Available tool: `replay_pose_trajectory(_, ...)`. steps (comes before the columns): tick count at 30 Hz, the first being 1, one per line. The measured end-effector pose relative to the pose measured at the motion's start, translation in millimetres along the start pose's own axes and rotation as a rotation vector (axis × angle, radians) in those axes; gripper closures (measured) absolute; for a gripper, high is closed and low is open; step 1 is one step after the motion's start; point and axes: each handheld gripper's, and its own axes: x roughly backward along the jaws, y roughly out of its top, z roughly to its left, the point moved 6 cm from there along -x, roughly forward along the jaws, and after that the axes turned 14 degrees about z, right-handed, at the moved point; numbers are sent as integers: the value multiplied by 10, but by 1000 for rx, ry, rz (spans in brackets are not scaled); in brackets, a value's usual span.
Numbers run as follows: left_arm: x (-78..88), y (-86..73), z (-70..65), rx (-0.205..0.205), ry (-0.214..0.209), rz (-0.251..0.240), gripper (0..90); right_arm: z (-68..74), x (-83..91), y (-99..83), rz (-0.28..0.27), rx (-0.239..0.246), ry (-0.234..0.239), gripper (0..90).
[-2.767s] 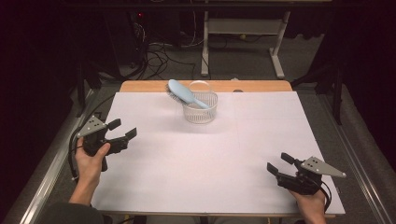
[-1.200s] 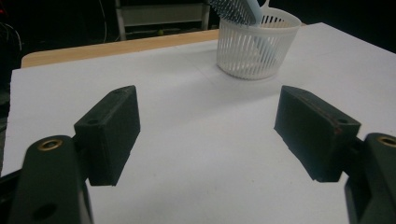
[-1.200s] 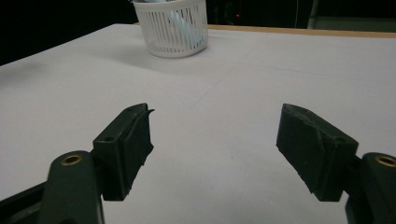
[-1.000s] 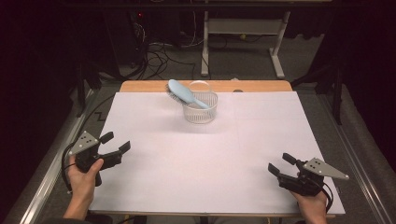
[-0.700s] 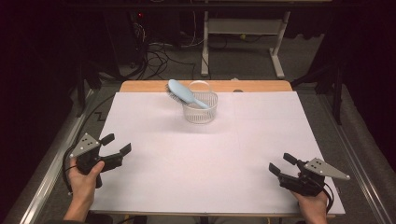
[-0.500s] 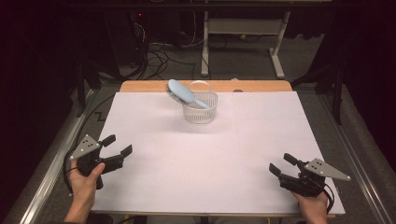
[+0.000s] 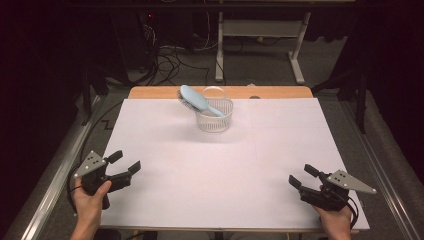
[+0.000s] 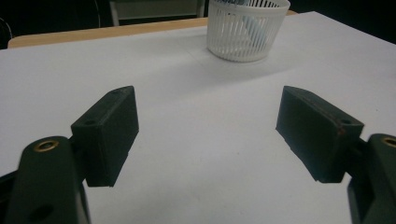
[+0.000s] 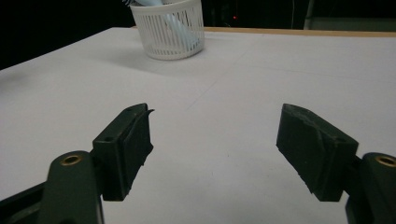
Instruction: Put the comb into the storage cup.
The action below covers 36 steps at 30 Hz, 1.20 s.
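high view: both grippers rest low in the frame, spread and empty, far from the basket.

the left gripper [image 7: 125,162] sits at lower left and the right gripper [image 7: 301,176] at lower right, each with jaws wide apart over bare white table cover [image 7: 210,170] and nothing between them. the white slatted plastic basket [image 7: 215,116] stands upper centre, well apart from both sets of fingers, with a light blue hairbrush [image 7: 196,100] leaning in it, head sticking out to the upper left. in both gripper views the basket sits beyond the jaws at the top.
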Motion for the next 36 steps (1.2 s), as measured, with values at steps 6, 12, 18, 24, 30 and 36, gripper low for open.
replay_pose_trajectory(6, 15, -33, -4, -3, -1, -1, 220, 12, -19, 0, 7, -1, 2, 268)
replay_pose_trajectory(12, 30, -84, -27, -28, 16, 21, 220, 11, -15, -2, 5, -8, 4, 268)
replay_pose_trajectory(18, 49, -110, -72, -42, 4, 26, 217, 21, -11, 1, 4, -6, 7, 267)
replay_pose_trajectory(24, 20, -143, -88, -28, -20, 28, 217, 24, -8, 1, 3, 0, 7, 267)
replay_pose_trajectory(30, -44, -217, -117, -17, -40, 45, 217, 32, -15, 3, 6, 2, 10, 267)
replay_pose_trajectory(36, -69, -244, -120, 3, -54, 44, 217, 34, -13, 5, 5, 2, 11, 266)
